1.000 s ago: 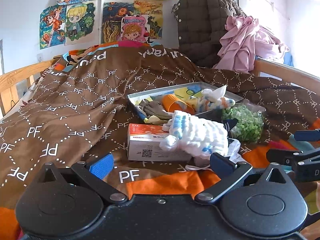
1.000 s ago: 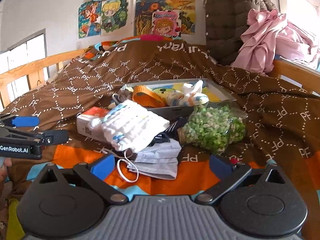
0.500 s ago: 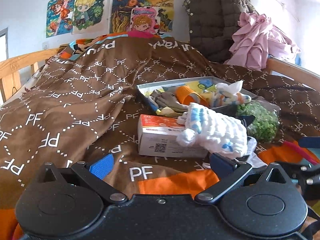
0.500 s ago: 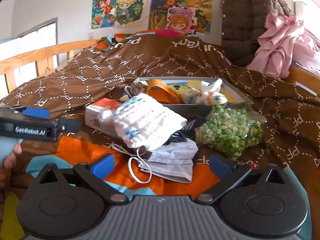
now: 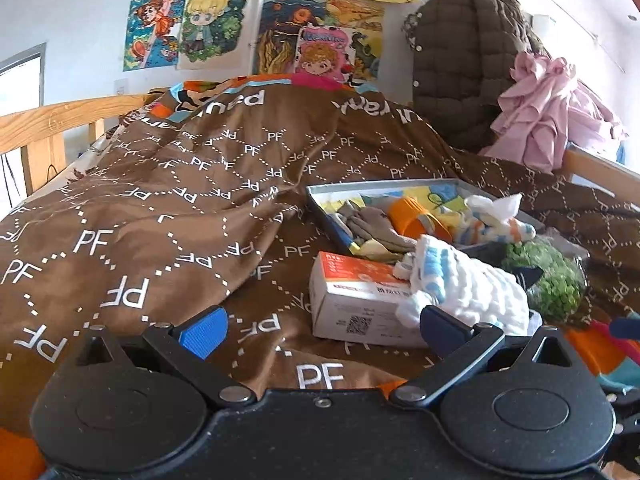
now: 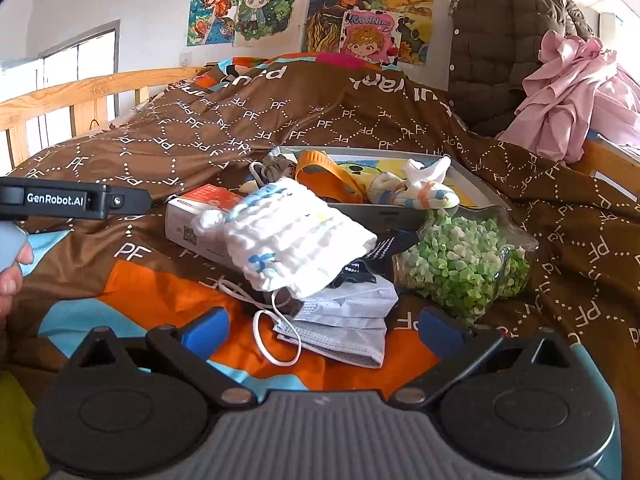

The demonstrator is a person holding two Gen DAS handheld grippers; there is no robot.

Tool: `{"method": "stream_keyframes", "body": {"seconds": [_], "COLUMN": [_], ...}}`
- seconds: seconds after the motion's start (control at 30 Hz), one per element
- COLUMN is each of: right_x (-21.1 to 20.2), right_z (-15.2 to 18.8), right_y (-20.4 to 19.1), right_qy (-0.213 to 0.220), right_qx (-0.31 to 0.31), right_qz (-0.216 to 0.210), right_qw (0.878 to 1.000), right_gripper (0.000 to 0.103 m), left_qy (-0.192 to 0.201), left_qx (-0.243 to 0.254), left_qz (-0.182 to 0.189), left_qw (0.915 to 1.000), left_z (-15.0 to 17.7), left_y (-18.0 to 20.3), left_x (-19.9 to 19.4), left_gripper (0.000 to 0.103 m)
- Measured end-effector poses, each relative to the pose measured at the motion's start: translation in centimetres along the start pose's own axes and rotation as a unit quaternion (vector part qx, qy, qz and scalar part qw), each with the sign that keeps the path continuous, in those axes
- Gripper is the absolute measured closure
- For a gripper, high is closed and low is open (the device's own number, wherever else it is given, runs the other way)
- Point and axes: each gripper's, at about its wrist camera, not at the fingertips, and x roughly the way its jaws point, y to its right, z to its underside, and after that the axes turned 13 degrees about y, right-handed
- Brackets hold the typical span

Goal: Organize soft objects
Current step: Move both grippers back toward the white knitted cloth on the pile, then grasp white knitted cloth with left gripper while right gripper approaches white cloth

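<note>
Bedspread (image 6: pixel 400 120) holds a far tray (image 6: pixel 476 188); both grippers (image 5: pixel 320 328) (image 6: pixel 320 328) spread, empty, near the cloth (image 6: pixel 296 240). Likely next: grasp it.

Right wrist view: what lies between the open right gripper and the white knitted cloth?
In the right wrist view, a stack of face masks with a white ear loop lies on the blanket between the right gripper and the white knitted cloth, partly tucked under it.
</note>
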Motion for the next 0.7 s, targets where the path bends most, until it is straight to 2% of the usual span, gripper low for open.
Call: {"method": "stream_keyframes", "body": {"seconds": [0.3, 0.57, 0.7], "right_x": [0.2, 2.2, 3.4], "right_z": [-0.8, -1.1, -0.5], "right_y": [1.0, 3.0, 4.6], "right_qy": [0.02, 0.023, 0.002], "right_qx": [-0.014, -0.081, -0.09], "right_qz": [0.026, -0.009, -0.024], "right_qw": [0.999, 0.996, 0.996], "right_gripper": [0.0, 0.0, 0.0], "left_qy": [0.004, 0.006, 0.003], "left_qx": [0.004, 0.017, 0.037], "left_qz": [0.0, 0.023, 0.038], "left_qw": [1.0, 0.9996, 0.9986], "left_z": [-1.0, -2.2, -2.6], "left_y": [0.3, 2.4, 4.1], "left_x": [-0.1, 1.1, 2.3], "left_gripper": [0.001, 0.001, 0.001]}}
